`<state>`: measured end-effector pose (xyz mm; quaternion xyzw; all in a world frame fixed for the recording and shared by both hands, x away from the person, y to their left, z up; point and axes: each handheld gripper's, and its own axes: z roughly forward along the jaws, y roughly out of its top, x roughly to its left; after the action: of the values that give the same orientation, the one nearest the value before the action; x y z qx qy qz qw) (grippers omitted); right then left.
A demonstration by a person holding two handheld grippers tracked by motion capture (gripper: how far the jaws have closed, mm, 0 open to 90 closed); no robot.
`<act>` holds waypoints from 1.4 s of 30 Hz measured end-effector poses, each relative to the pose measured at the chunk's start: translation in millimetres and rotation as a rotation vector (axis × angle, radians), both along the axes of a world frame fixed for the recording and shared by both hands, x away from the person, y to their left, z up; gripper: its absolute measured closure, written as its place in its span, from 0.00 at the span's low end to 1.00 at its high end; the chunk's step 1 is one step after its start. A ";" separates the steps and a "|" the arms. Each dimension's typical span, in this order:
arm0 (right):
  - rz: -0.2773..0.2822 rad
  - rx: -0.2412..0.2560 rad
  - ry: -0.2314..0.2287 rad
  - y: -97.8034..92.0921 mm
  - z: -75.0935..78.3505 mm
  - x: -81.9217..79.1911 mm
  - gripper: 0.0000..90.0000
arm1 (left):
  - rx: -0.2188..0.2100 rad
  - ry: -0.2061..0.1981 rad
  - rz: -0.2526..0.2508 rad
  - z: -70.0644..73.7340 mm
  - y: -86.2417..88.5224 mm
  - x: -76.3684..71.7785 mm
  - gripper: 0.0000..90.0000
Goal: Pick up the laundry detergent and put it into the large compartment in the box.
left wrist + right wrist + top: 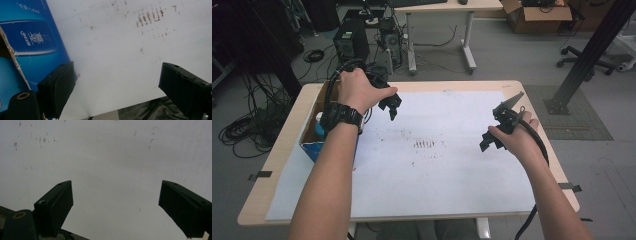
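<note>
Nearest you, at four o'clock on the table, your right gripper (492, 140) hovers with jaws spread wide over the white sheet (447, 185), matte and smudged with brownish marks, holding nothing. Farther off, at ten o'clock, your left gripper (391, 106) is equally wide and empty, just beside the blue cardboard box (312, 145). Likely you hold it there to reach into the box, whose torn, glossy wall faces it.

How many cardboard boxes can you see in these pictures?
2. A blue box sits open on the table's left edge beside the left gripper; a brown box is on the floor at far right. Others may be hidden.
</note>
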<state>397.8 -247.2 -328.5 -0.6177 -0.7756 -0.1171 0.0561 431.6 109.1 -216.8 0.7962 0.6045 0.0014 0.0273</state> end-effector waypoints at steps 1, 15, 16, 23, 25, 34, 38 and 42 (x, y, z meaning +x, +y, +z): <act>0.002 0.000 0.000 -0.3 -0.4 -0.1 0.14 | -0.001 -0.007 0.003 -0.2 -0.9 -0.3 0.15; -0.005 0.005 0.001 -3.8 -1.5 -1.7 0.14 | 0.011 -0.004 -0.011 -0.3 -5.6 -1.3 0.06; -0.006 0.004 0.001 -4.1 -1.6 -1.6 0.14 | 0.013 -0.001 -0.009 -0.3 -6.0 -1.3 0.05; -0.003 0.005 -0.001 -6.1 -2.0 -1.7 0.14 | 0.013 -0.005 -0.024 -0.4 -8.7 -0.5 0.06; -0.007 0.005 0.002 -6.7 -2.5 -2.2 0.14 | 0.015 -0.002 -0.023 -0.9 -10.3 -0.7 0.05; -0.014 0.003 0.003 -9.9 -2.9 -4.6 0.14 | 0.020 -0.004 -0.039 -0.4 -13.1 -1.6 0.05; -0.012 0.003 0.002 -10.3 -2.8 -5.2 0.14 | 0.018 -0.007 -0.042 0.2 -12.7 -1.6 0.05; -0.013 0.002 0.005 -9.9 -4.0 -5.4 0.14 | 0.020 -0.008 -0.043 -0.3 -11.7 -1.7 0.05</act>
<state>392.4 -257.2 -332.6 -0.6231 -0.7712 -0.1166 0.0578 429.8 97.4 -217.1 0.8092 0.5870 0.0098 0.0216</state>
